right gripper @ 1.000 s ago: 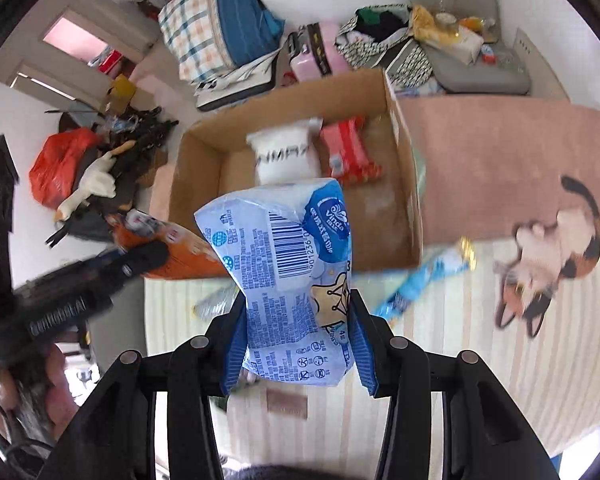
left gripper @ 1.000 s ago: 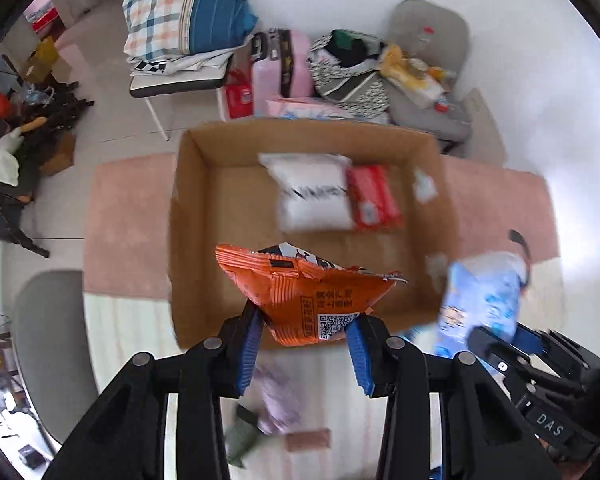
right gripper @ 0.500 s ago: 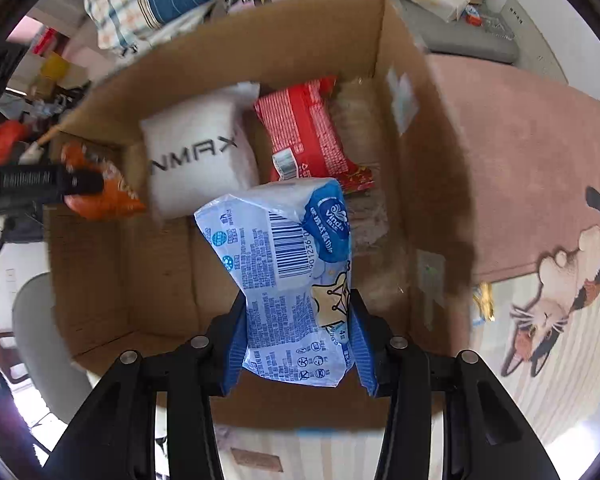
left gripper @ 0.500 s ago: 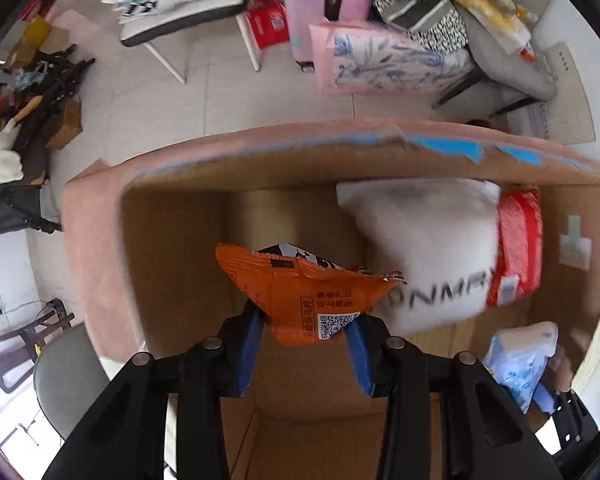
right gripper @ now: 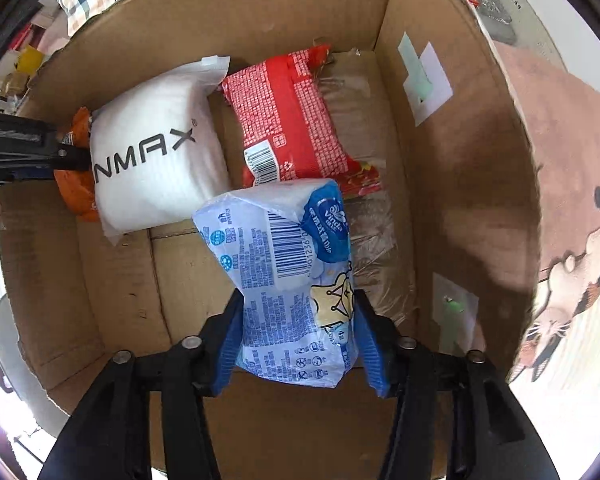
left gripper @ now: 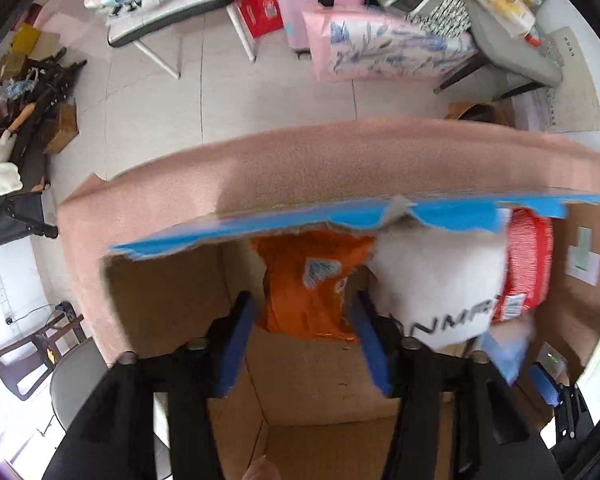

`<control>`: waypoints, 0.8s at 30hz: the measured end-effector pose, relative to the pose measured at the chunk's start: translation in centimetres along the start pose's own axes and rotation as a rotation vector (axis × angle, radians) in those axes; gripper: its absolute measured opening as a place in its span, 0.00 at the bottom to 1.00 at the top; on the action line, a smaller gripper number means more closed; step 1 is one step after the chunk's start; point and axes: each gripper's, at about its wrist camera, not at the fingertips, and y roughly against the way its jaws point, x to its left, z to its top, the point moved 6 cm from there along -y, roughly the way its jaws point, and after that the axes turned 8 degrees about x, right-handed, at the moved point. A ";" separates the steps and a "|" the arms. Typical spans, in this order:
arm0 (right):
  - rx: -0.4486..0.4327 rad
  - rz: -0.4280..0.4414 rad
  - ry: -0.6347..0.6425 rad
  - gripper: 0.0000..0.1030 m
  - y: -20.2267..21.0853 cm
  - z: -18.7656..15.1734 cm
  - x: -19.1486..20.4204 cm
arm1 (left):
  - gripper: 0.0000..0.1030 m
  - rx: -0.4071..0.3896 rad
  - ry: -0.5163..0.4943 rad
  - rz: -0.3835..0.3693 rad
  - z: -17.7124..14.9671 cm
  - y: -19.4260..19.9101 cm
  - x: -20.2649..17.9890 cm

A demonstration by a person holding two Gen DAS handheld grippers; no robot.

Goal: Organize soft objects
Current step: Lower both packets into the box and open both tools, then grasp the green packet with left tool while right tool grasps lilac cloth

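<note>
1. Fingers first: the right gripper (right gripper: 300,340) is pinched onto the lower half of the blue tissue pack (right gripper: 288,280), the plastic visibly waisted between the blue pads, so the grip looks firm.
2. That pack hangs inside the cardboard box (right gripper: 452,168), its top just touching or overlapping the red packet (right gripper: 292,120); I judge it is being held low over the bare patch of floor beside the white NMAX pack (right gripper: 156,152) to fill that gap.
3. Over on the left gripper (left gripper: 304,332), the fingers stand wide apart, with the orange snack bag (left gripper: 308,280) lying between and beyond the tips, seemingly free of them.
4. It rests against the far wall, tucked beside the white pack, a neat row forming.
5. Blue tape (left gripper: 300,224) lines the box's torn rim.
</note>
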 end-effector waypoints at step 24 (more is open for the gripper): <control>-0.350 -0.045 0.149 1.00 15.1 -10.6 0.5 | 0.99 -0.429 0.054 -0.077 -22.2 9.2 -1.7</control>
